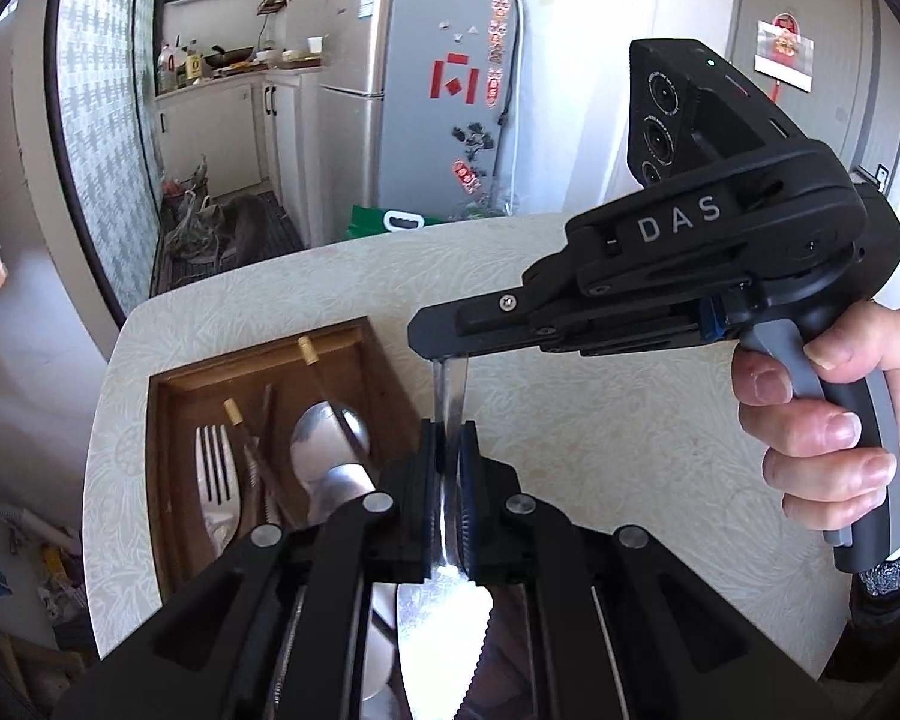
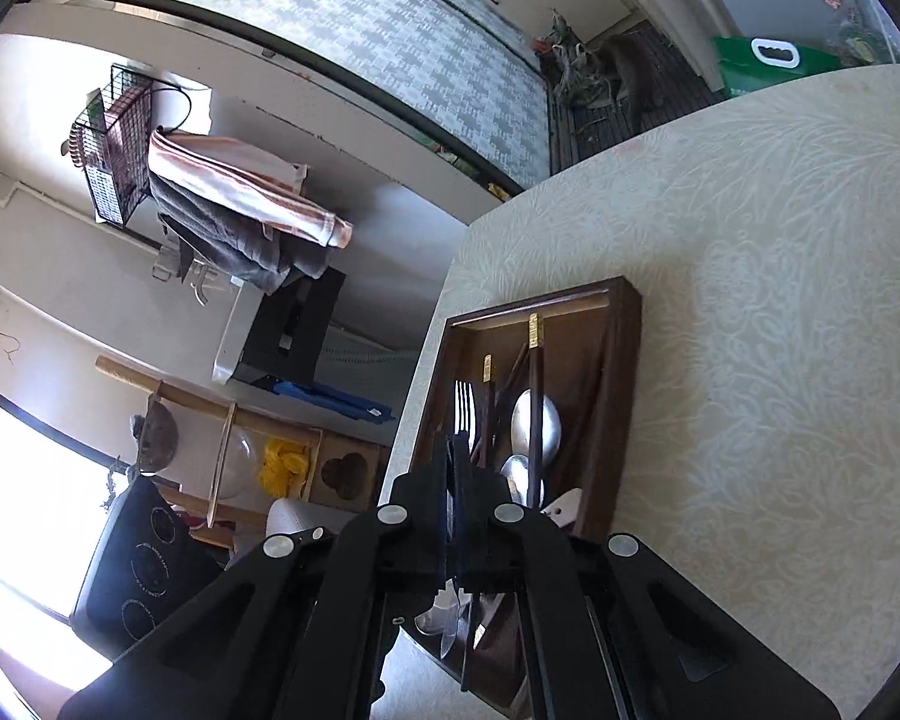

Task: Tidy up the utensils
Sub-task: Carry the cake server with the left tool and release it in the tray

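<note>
My left gripper (image 1: 448, 438) is closed on a table knife (image 1: 444, 618); its serrated blade points back toward me and the handle goes up to my right gripper (image 1: 450, 360), which pinches the end. The right jaws are fully together. The wooden tray (image 1: 174, 396) lies on the patterned table (image 1: 600, 432), just left of the knife, with a fork (image 1: 216, 480), spoons (image 1: 330, 438) and chopsticks (image 1: 258, 450) inside.

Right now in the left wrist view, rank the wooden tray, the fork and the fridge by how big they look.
1. fridge
2. wooden tray, partly hidden, so unsure against the fridge
3. fork, clearly smallest
</note>
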`<state>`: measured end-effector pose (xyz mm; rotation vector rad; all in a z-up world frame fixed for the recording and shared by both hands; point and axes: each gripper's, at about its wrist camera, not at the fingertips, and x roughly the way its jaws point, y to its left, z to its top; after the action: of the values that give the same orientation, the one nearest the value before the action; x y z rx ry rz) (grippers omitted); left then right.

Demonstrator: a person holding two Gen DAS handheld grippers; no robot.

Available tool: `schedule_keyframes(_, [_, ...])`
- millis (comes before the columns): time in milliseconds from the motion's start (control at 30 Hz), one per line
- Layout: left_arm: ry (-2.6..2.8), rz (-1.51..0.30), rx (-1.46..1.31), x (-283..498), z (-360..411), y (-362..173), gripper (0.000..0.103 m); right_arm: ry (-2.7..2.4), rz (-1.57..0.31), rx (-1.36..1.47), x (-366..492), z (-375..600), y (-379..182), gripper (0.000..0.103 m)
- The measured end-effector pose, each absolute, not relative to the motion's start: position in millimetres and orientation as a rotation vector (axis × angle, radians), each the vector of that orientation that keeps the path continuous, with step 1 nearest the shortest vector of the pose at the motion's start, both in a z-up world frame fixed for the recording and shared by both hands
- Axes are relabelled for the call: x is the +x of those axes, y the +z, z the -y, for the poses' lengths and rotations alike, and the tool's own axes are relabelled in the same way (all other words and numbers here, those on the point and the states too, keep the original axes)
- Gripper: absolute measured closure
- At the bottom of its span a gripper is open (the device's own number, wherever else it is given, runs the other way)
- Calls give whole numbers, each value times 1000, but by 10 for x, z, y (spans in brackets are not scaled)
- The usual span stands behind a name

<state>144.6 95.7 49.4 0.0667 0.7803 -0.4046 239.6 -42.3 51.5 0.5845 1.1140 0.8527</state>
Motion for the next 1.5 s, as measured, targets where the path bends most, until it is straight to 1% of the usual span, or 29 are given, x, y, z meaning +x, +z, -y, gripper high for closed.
schedule_keyframes(300, [-365, -837, 45, 1565, -1111, 218, 95, 788, -1193, 493, 2635, 71, 208, 98])
schedule_keyframes(400, [-370, -850, 47, 1560, -1081, 163, 94, 765, -1202, 476, 2671, 72, 149, 91])
schedule_keyframes(433, [-368, -851, 53, 1552, -1072, 147, 94, 762, -1206, 472, 2672, 77, 133, 82])
schedule_keyframes(467, [-364, -853, 57, 1543, -1064, 131, 94, 766, -1213, 471, 2673, 79, 119, 64])
schedule_keyframes(533, [-357, -856, 49, 1525, -1074, 105, 93, 757, -1211, 471, 2658, 107, 111, 49])
schedule_keyframes(567, [-353, -857, 40, 1519, -1078, 101, 93, 754, -1212, 467, 2647, 118, 110, 45])
schedule_keyframes(600, [-351, -862, 35, 1553, -1070, 98, 84, 751, -1218, 460, 2635, 129, 109, 42])
schedule_keyframes(633, [-349, -867, 32, 1533, -1069, 94, 65, 744, -1221, 450, 2615, 149, 111, 35])
schedule_keyframes(667, [-347, -863, 34, 1495, -1049, 108, 59, 739, -1219, 441, 2592, 179, 116, 35])
schedule_keyframes(700, [-347, -862, 38, 1461, -1043, 114, 51, 737, -1216, 428, 2562, 212, 131, 35])
schedule_keyframes(767, [-359, -861, 33, 1346, -993, 143, 40, 729, -1209, 400, 2488, 278, 159, 33])
schedule_keyframes(800, [-363, -858, 28, 1288, -964, 161, 29, 722, -1198, 375, 2425, 328, 181, 32])
schedule_keyframes(833, [-367, -856, 27, 1247, -942, 167, 26, 713, -1193, 354, 2367, 379, 186, 30])
schedule_keyframes(867, [-373, -855, 27, 1182, -901, 171, 25, 704, -1187, 335, 2305, 428, 186, 29])
schedule_keyframes(933, [-374, -858, 27, 1082, -822, 155, 17, 686, -1176, 300, 2171, 551, 169, 29])
schedule_keyframes(1033, [-368, -863, 31, 915, -702, 84, 11, 654, -1153, 260, 1981, 746, 139, 26])
schedule_keyframes(1233, [-332, -844, 41, 580, -554, 26, 6, 636, -1086, 200, 1548, 1110, 84, 22])
schedule_keyframes(1500, [-248, -719, 47, 148, -576, 151, 3, 608, -797, -3, 755, 1206, 166, 21])
